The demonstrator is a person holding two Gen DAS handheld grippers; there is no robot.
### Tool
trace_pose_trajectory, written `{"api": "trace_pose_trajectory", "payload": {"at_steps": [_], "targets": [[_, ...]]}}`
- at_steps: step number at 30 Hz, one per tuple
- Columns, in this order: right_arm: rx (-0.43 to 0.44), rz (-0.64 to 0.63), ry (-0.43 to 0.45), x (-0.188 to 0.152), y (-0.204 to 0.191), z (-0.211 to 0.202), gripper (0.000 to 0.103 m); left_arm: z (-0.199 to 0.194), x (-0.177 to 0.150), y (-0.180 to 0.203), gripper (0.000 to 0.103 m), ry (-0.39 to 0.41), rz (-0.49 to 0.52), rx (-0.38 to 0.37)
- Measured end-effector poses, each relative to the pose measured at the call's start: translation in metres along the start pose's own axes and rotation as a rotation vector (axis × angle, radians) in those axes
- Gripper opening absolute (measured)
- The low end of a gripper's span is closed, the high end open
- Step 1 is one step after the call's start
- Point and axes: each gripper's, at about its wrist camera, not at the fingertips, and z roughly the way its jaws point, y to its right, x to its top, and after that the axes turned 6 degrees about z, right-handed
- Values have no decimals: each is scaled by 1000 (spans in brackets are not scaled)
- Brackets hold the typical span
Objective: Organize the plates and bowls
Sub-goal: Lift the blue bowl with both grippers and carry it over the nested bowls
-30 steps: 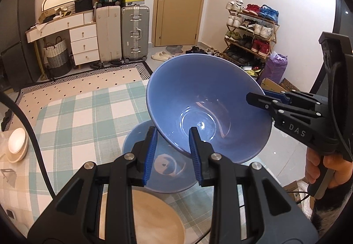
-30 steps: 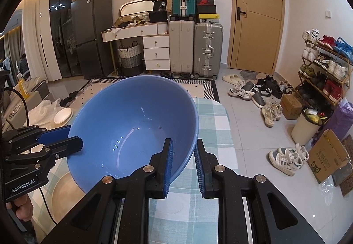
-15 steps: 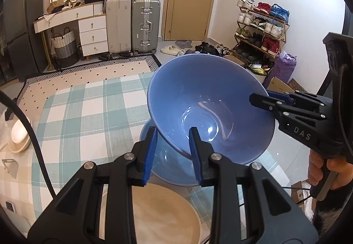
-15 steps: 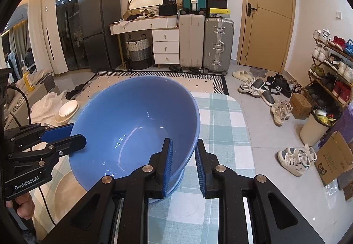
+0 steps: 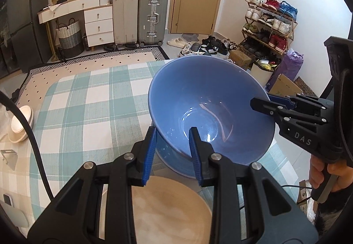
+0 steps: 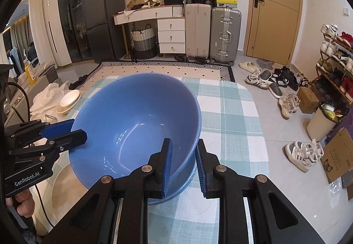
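A large blue bowl (image 5: 209,109) (image 6: 136,124) is carried by its rim from two sides. My left gripper (image 5: 172,133) is shut on the near rim in the left wrist view and shows at the left (image 6: 66,131) in the right wrist view. My right gripper (image 6: 183,147) is shut on the opposite rim and shows at the right (image 5: 262,102). The carried bowl is tilted and sits low in a second blue bowl (image 5: 174,162) (image 6: 187,180) on the table. A tan plate (image 5: 167,211) (image 6: 64,182) lies beside it.
The table wears a green and white checked cloth (image 5: 88,100) (image 6: 231,122). Stacked white bowls (image 5: 19,124) (image 6: 68,100) rest at its far left edge. A cable (image 5: 33,144) runs across the left side. Suitcases, drawers and a shoe rack stand beyond on the floor.
Both grippers have come down together with the blue bowl. It has sunk toward the second blue bowl and now covers most of it.
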Motion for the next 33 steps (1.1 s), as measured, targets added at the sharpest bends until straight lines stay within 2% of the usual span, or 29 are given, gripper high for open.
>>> {"api": "trace_pose_trajectory", "payload": {"at_steps": [8,21,33], "targets": [[2,-1,-36,-12,-2,24,22,32,-12,-14,26,-28,4,18],[-28,-16,-72,-28,-2,47,22,72,-30,-16,26,-60,50,68],[-79,-46,-82,-43,1,56,26,93,-40,-13,26,-81,45,51]]}}
